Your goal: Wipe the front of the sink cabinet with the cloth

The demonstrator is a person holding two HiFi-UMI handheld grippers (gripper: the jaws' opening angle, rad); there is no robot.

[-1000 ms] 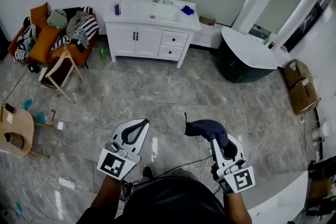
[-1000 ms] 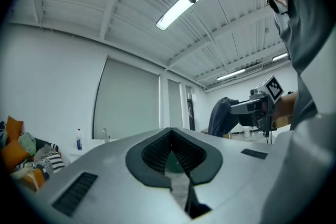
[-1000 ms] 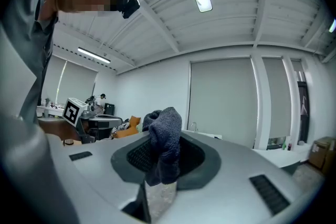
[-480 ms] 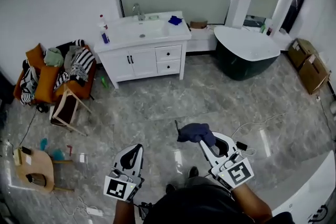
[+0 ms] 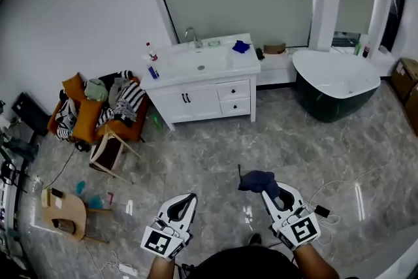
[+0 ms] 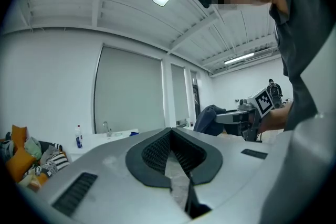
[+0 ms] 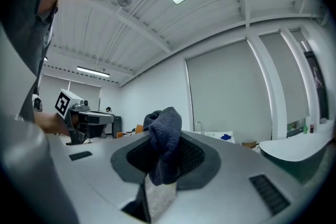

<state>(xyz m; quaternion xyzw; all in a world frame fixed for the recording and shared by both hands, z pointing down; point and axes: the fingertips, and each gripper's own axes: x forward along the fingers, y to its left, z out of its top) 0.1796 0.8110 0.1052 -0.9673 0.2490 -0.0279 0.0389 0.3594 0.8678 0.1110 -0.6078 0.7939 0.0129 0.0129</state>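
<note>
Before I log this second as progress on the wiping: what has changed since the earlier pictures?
The view has swung: the sink cabinet now sits lower in frame and both grippers lie nearer the bottom edge. Nothing was taken or let go. The right gripper stays shut on the cloth, the left gripper stays shut and empty.

Holds left gripper [image 5: 189,198] low, jaws pressed together at the tips with nothing between. Holds right gripper [image 5: 268,193] beside it, jaws clamped on a dark blue cloth [image 5: 256,180] bunched over their tips. Points both forward, forearms behind.
</note>
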